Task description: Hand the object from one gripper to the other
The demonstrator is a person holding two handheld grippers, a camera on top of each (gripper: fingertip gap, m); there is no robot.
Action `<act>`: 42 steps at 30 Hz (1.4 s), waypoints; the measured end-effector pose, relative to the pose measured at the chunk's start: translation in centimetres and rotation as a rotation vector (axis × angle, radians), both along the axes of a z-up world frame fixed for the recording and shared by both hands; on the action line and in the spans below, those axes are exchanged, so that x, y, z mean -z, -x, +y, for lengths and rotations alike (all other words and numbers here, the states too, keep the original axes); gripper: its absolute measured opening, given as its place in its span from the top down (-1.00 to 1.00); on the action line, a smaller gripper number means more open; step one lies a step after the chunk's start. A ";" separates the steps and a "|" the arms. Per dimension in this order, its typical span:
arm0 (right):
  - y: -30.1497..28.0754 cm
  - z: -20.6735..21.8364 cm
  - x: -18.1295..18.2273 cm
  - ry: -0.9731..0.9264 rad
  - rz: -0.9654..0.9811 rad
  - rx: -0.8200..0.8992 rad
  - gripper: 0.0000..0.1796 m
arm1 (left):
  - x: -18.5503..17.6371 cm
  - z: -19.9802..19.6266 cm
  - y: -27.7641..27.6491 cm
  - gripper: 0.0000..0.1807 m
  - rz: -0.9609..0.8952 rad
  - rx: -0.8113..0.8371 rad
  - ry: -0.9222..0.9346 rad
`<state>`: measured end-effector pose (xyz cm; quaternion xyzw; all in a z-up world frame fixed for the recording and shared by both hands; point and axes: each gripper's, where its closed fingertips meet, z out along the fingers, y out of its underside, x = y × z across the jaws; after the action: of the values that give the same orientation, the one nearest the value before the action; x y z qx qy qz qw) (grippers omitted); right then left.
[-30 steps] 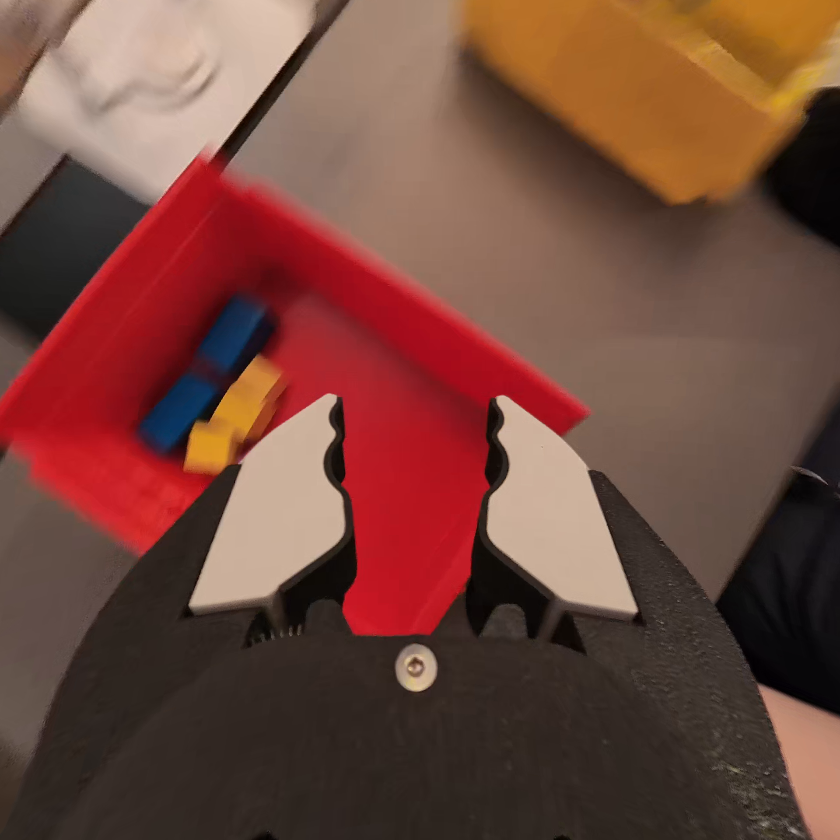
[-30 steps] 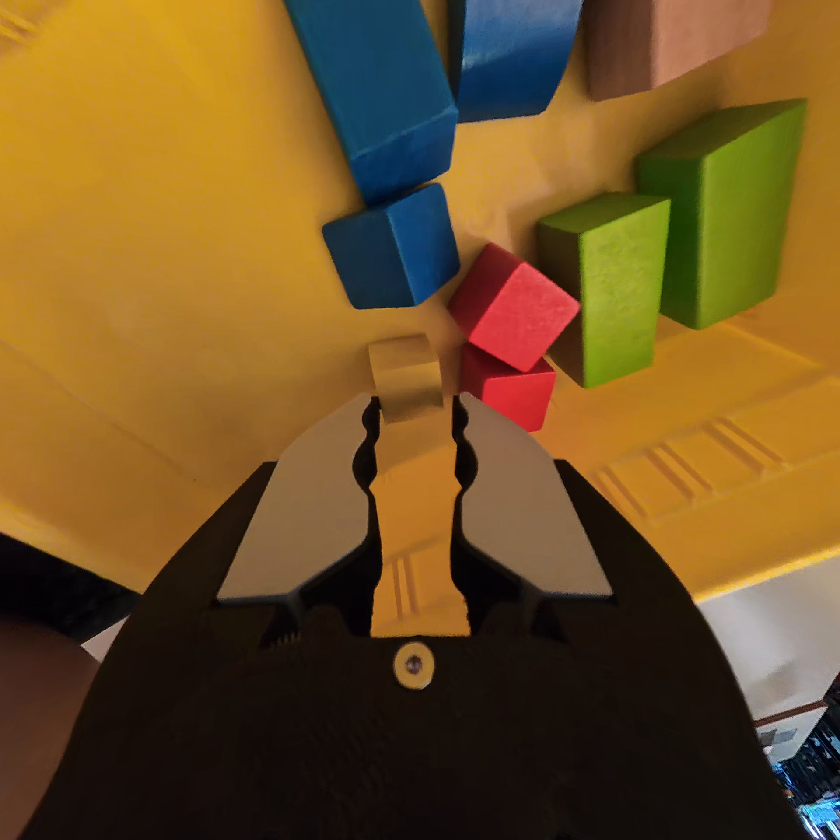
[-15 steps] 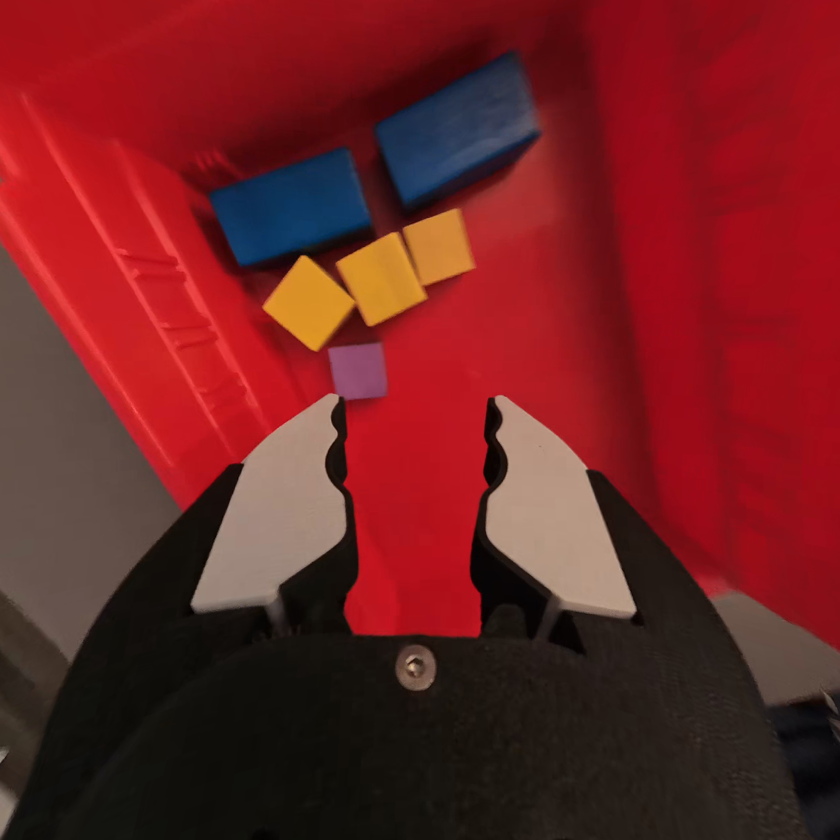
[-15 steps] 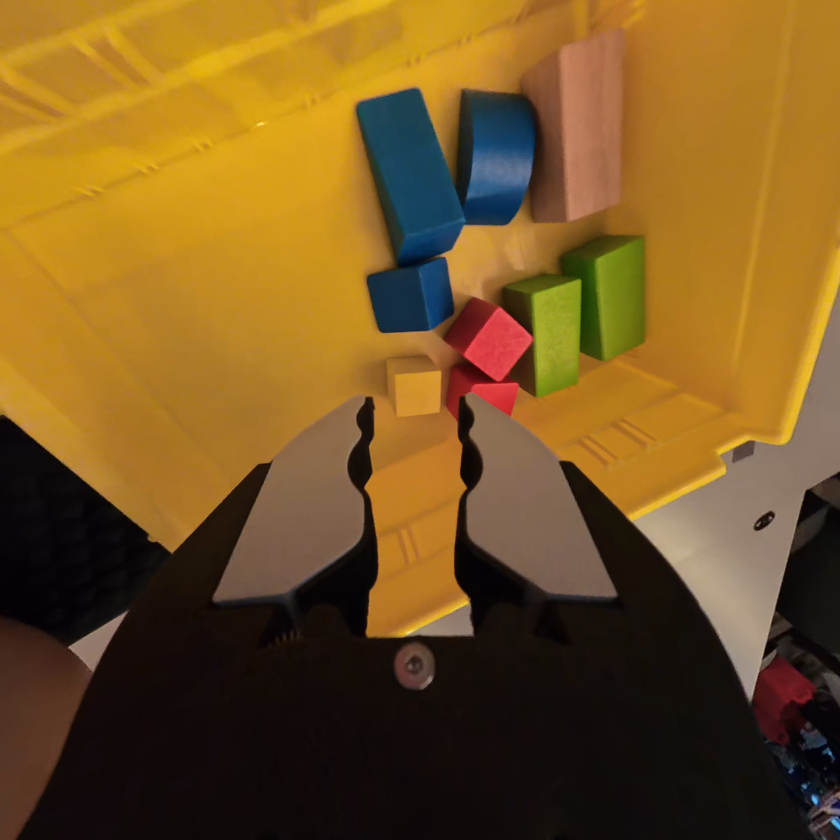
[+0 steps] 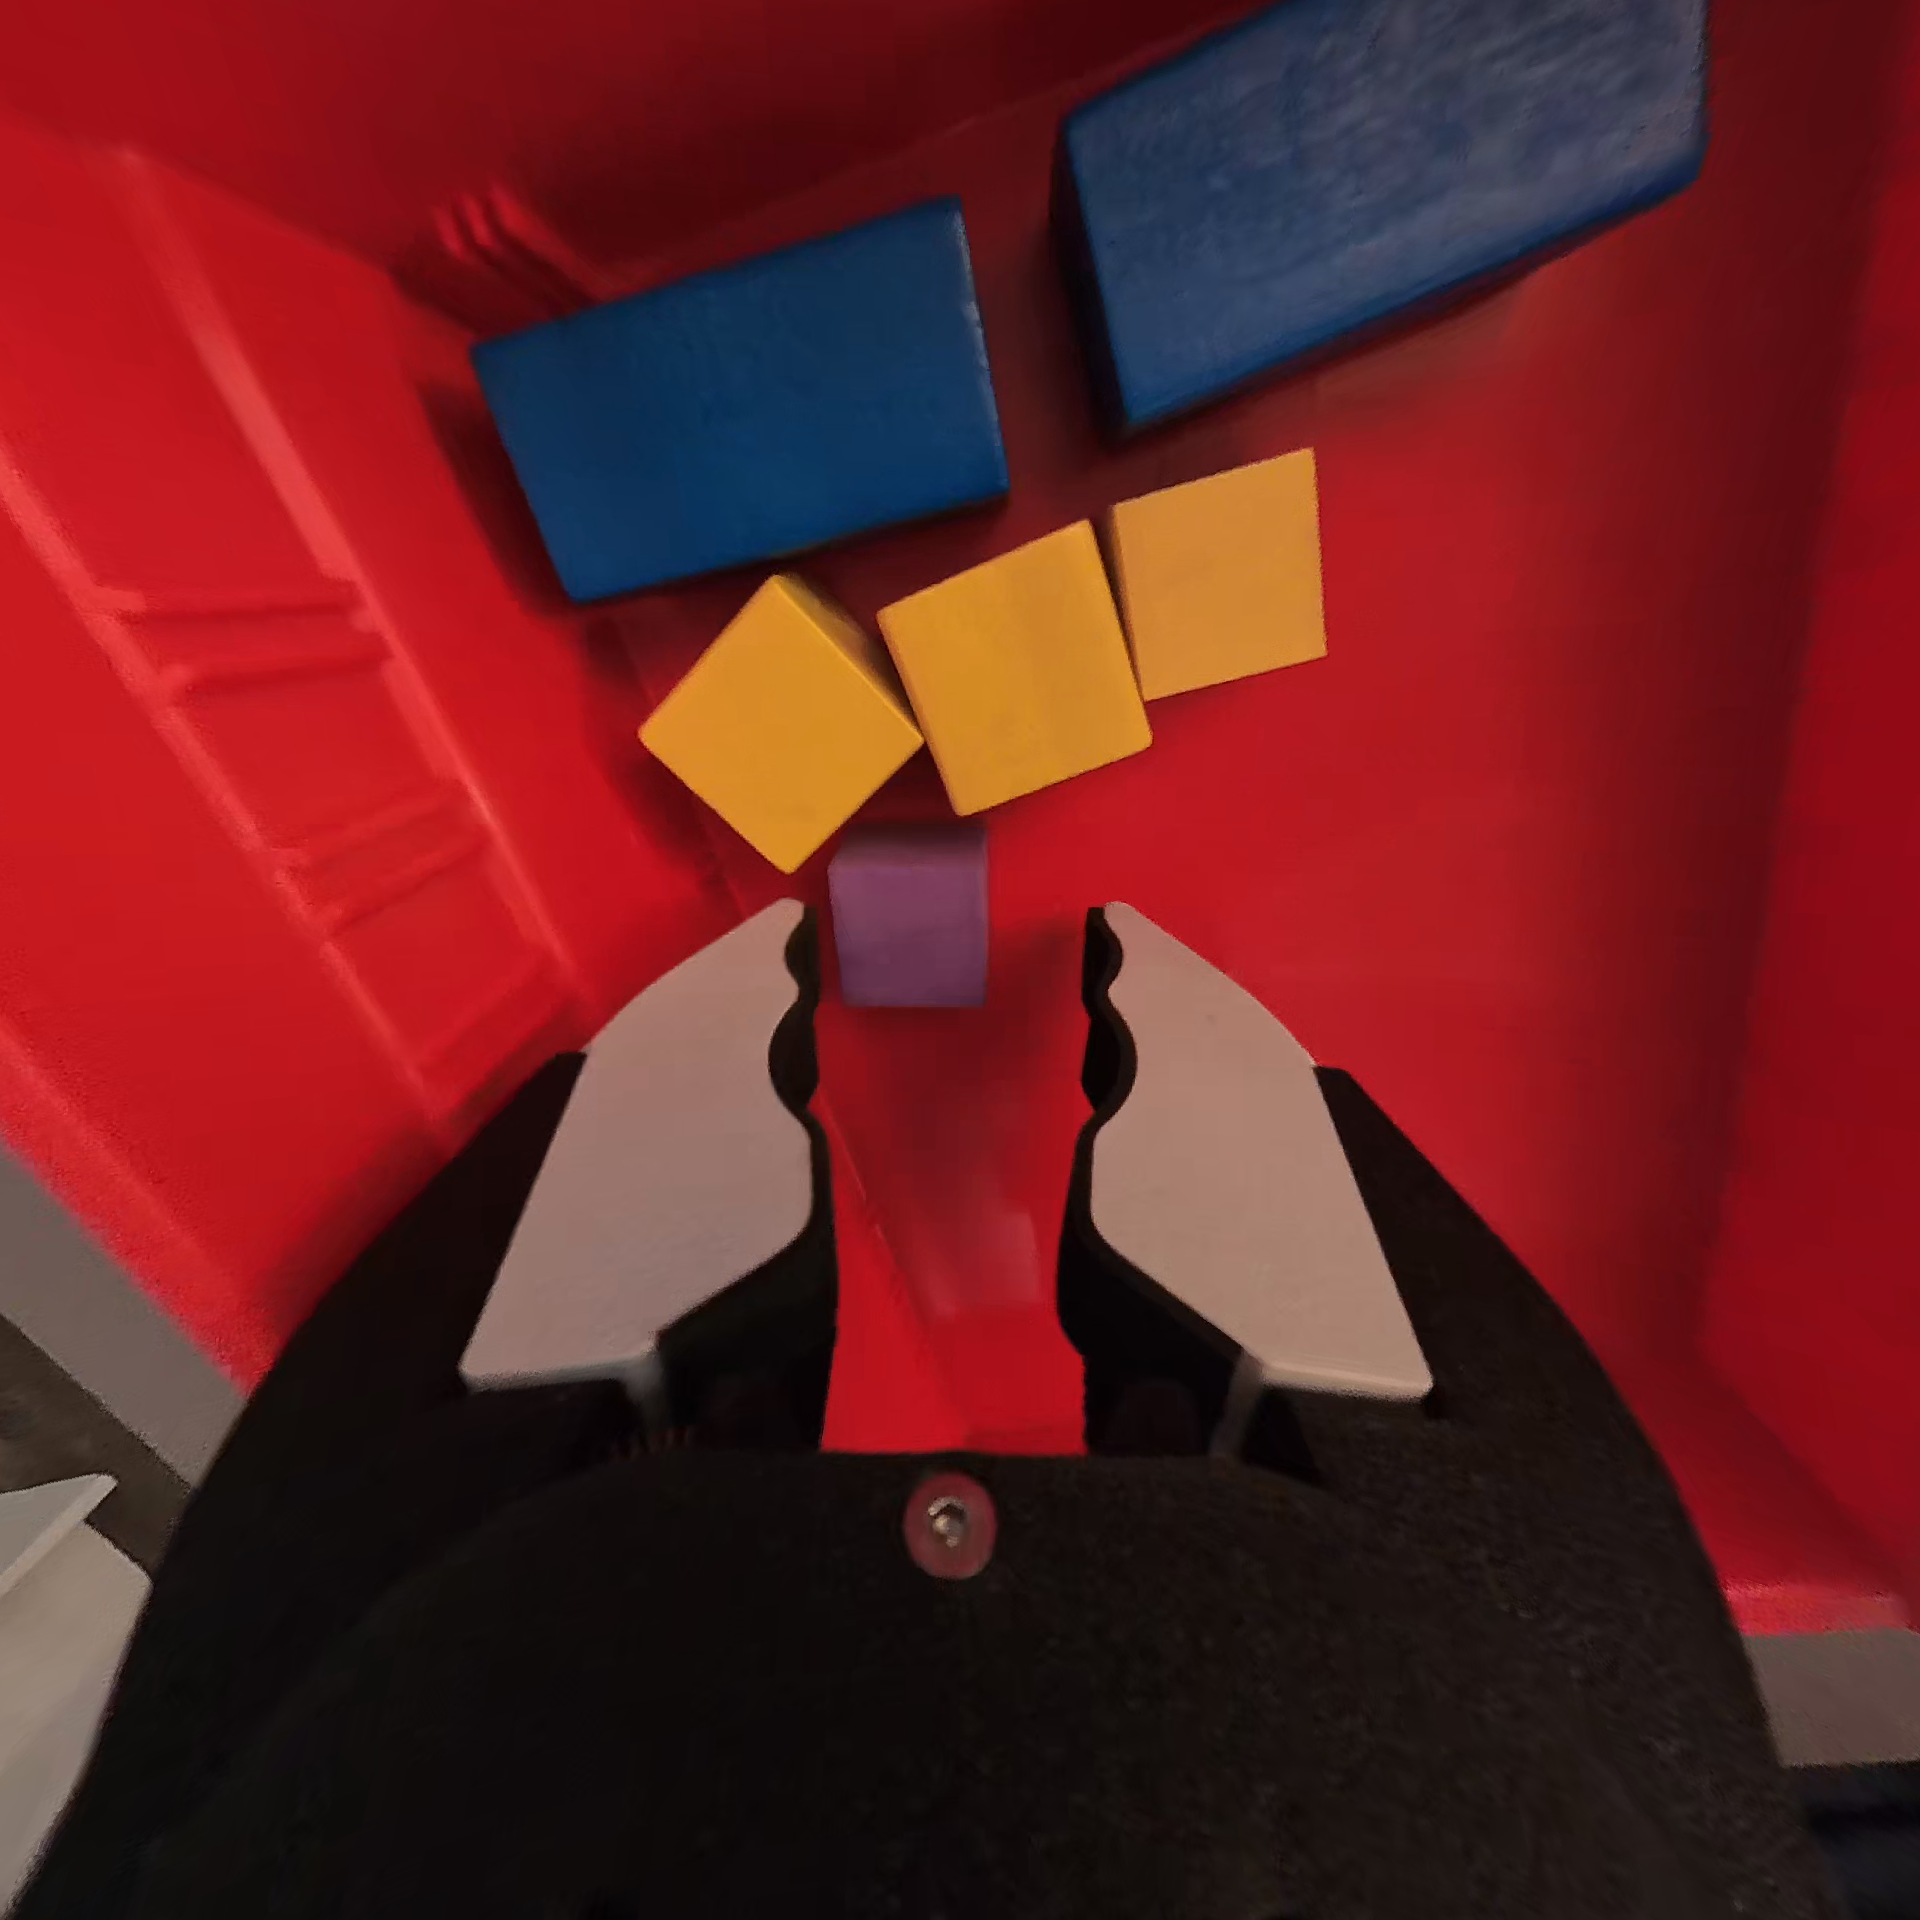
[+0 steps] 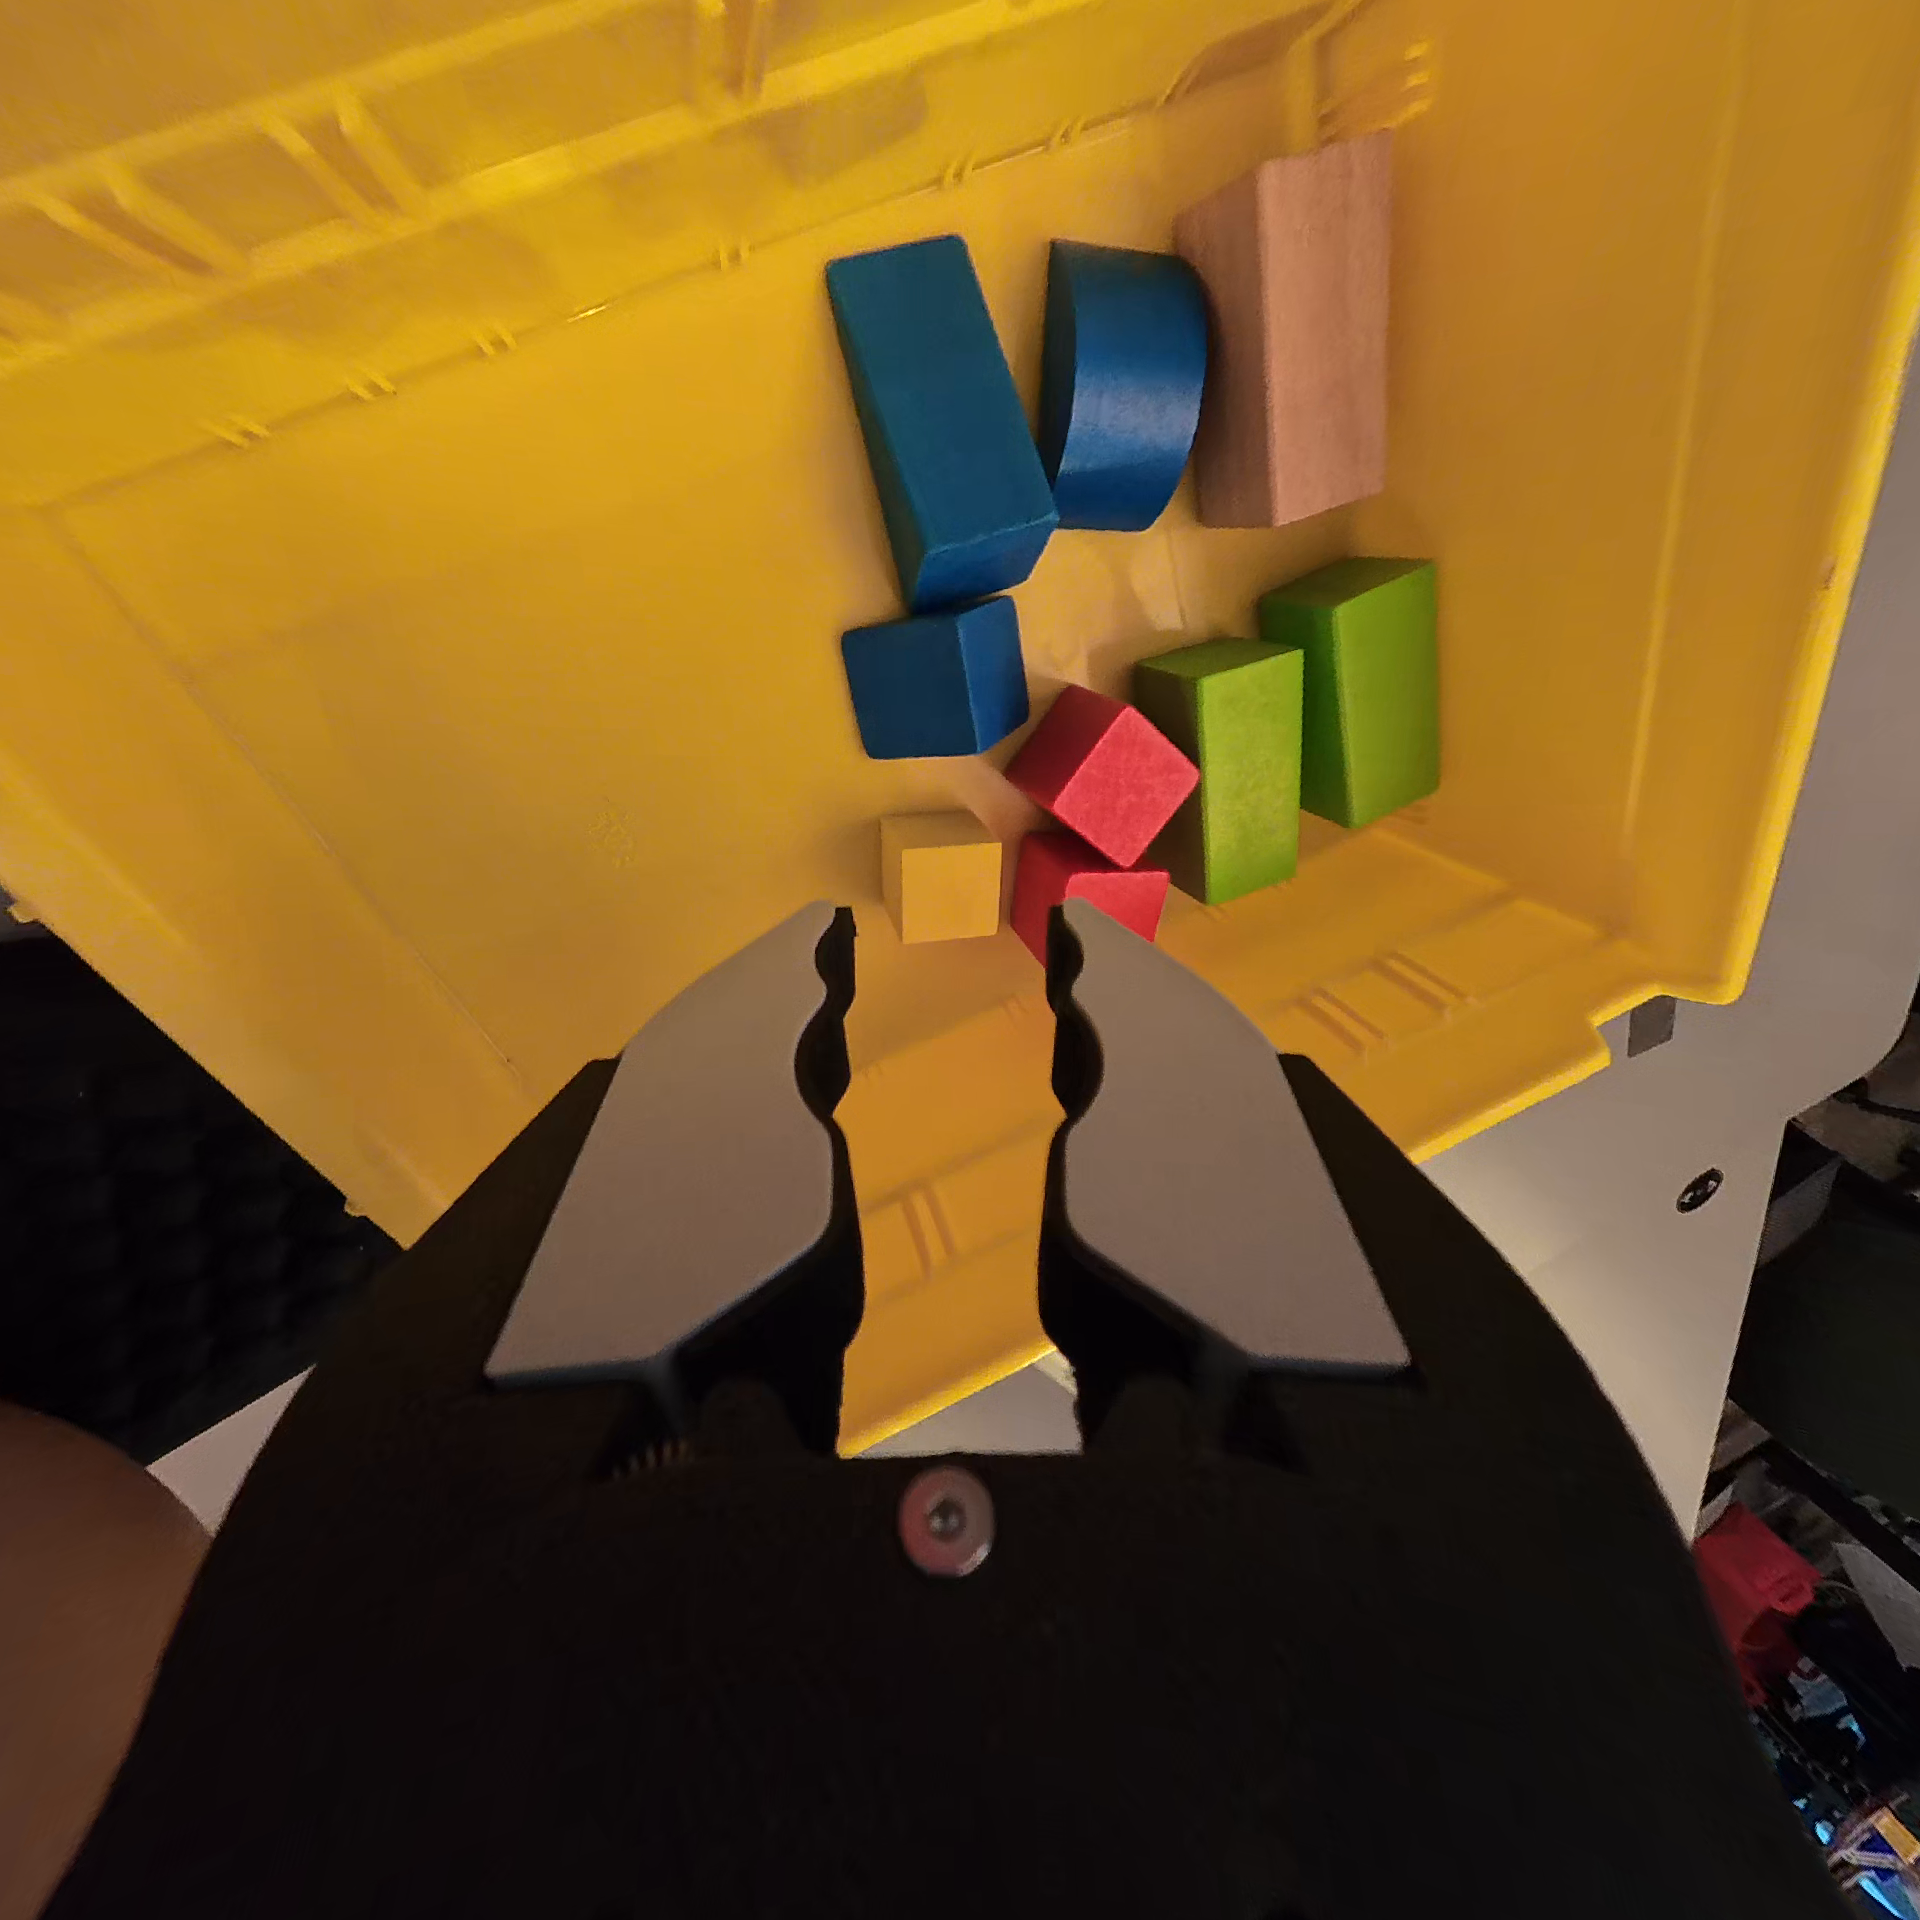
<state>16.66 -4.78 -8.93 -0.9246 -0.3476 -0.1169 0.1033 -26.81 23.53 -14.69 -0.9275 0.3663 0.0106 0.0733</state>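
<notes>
Since half a second ago your left gripper (image 5: 943, 951) has dropped closer into the red bin (image 5: 1558, 935), and the purple cube (image 5: 910, 916) now sits just past its fingertips, nearer the left finger. Its jaws stand spread with nothing between them; whether that finger touches the cube is hard to tell through the blur. Beyond the cube lie three yellow cubes (image 5: 1013, 665) in a row, then two blue blocks (image 5: 748, 400), the right one cut off by the top edge.

Your right gripper (image 6: 948, 925) has pulled back from the yellow bin (image 6: 416, 623), its jaws parted and holding nothing. A small yellow cube (image 6: 943, 878) rests on the bin floor just ahead of the tips. Beside it, two red cubes (image 6: 1103, 774) are stacked loosely, the lower one partly hidden by your right finger. Blue blocks (image 6: 940, 416), two green blocks (image 6: 1351, 686) and a pale wooden block (image 6: 1294, 332) lie farther in.
</notes>
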 end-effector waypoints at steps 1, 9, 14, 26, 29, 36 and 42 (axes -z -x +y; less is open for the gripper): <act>0.0 0.0 0.0 -0.001 0.001 -0.001 0.59 | 0.2 0.0 0.0 0.51 -0.004 -0.002 0.010; -0.1 0.3 -1.0 -0.046 -0.023 -0.003 0.59 | -1.1 -1.1 -0.4 0.70 -0.084 0.007 0.058; 1.0 2.4 -4.8 -0.248 -0.083 -0.048 0.59 | -6.4 -4.1 -3.0 0.70 -0.311 0.132 0.076; 27.5 1.5 -13.3 -0.829 0.259 -1.006 0.60 | -17.7 -24.9 -9.8 0.70 -0.794 1.022 0.461; 29.6 1.5 -12.4 -0.842 0.166 -1.046 0.57 | -17.1 -26.9 -10.4 0.70 -0.766 1.096 0.524; 32.3 0.5 -11.0 -0.808 0.238 -1.136 0.57 | -15.9 -28.6 -11.6 0.70 -0.717 1.141 0.582; 31.2 1.1 -9.8 -0.746 0.205 -1.117 0.68 | -15.6 -28.7 -12.7 0.55 -0.735 1.148 0.568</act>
<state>-14.56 -3.68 0.86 -0.5152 -0.6979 -0.0700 0.4925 -14.10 -5.21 0.94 -0.5169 0.7345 -0.4360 -0.0577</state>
